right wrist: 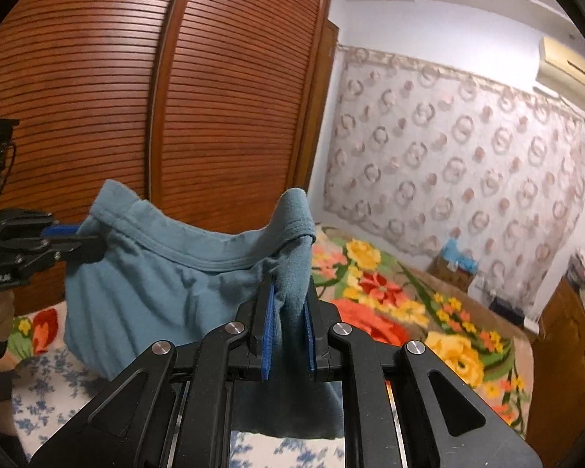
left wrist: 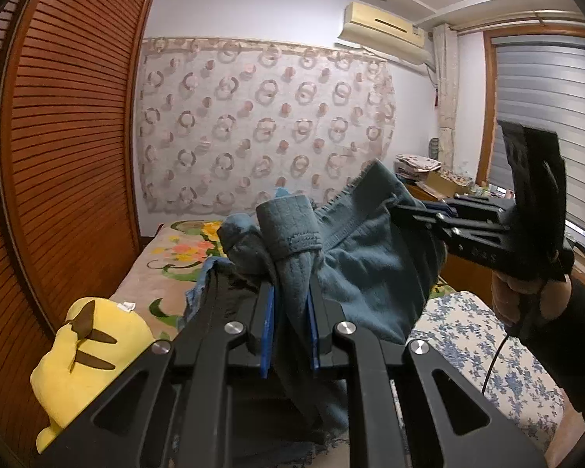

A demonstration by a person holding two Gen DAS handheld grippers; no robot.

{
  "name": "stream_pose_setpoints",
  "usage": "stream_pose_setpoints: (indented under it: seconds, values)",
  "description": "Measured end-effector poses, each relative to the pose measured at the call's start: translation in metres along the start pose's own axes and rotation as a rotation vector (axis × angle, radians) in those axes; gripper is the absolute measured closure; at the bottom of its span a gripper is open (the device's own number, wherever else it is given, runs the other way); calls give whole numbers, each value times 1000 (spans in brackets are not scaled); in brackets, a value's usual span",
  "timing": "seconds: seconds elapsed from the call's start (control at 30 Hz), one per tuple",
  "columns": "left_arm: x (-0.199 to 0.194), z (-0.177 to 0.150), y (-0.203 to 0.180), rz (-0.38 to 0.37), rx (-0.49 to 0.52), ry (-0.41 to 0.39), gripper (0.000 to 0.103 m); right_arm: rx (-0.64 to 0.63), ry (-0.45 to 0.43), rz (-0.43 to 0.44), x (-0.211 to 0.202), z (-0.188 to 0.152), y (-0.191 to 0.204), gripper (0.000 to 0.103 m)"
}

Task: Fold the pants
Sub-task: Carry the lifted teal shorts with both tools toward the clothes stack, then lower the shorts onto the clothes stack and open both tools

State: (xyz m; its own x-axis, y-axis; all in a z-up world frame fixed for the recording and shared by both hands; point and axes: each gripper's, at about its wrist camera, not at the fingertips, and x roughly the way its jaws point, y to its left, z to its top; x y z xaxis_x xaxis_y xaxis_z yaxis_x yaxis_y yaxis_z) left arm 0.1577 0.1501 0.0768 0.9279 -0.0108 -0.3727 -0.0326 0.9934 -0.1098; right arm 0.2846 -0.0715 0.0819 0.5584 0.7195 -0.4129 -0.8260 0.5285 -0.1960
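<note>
The teal pants [left wrist: 370, 265] hang in the air above the bed, stretched by the waistband between both grippers. My left gripper [left wrist: 290, 296] is shut on one bunched waistband corner, blue pads pressing the cloth from both sides. In that view the right gripper [left wrist: 399, 210] comes in from the right, held by a hand [left wrist: 526, 300], and pinches the other corner. In the right wrist view my right gripper [right wrist: 289, 300] is shut on its fold of the pants [right wrist: 156, 284], and the left gripper [right wrist: 91, 243] grips the far corner at the left. The legs hang below, mostly hidden.
A bed with a floral blanket [right wrist: 390, 292] and a blue-flowered sheet [left wrist: 472, 335] lies underneath. A yellow plush toy [left wrist: 85, 355] sits at its left edge beside the slatted wooden wardrobe [left wrist: 70, 117]. A wooden cabinet [right wrist: 565, 351] stands at the right.
</note>
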Motion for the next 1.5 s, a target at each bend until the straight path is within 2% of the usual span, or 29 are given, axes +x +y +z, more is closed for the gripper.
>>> stream_pose_setpoints:
  seconds: [0.33,0.63,0.77,0.9,1.03,1.17,1.33,1.5]
  values:
    - [3,-27,17,66,-76,5,90,-65,42,36,71,13,21,93]
    - [2,-46,33,120,-147,-9,90,-69,42,87,116,24,40,100]
    - [10,-59,40,166,-181,28,90,-77,49,103,131,27,50,100]
    - [17,-72,44,196,-214,58,90,-93,109,93,149,20,54,100]
    - [16,-76,46,204,-237,52,88,-63,148,51,155,13,44,79]
    - [15,-79,45,213,-235,53,88,1,125,63,137,8,30,77]
    - [17,-82,45,225,-237,60,87,15,147,166,116,-10,32,77]
    - [19,-84,47,231,-240,67,86,6,210,187,133,-23,36,77]
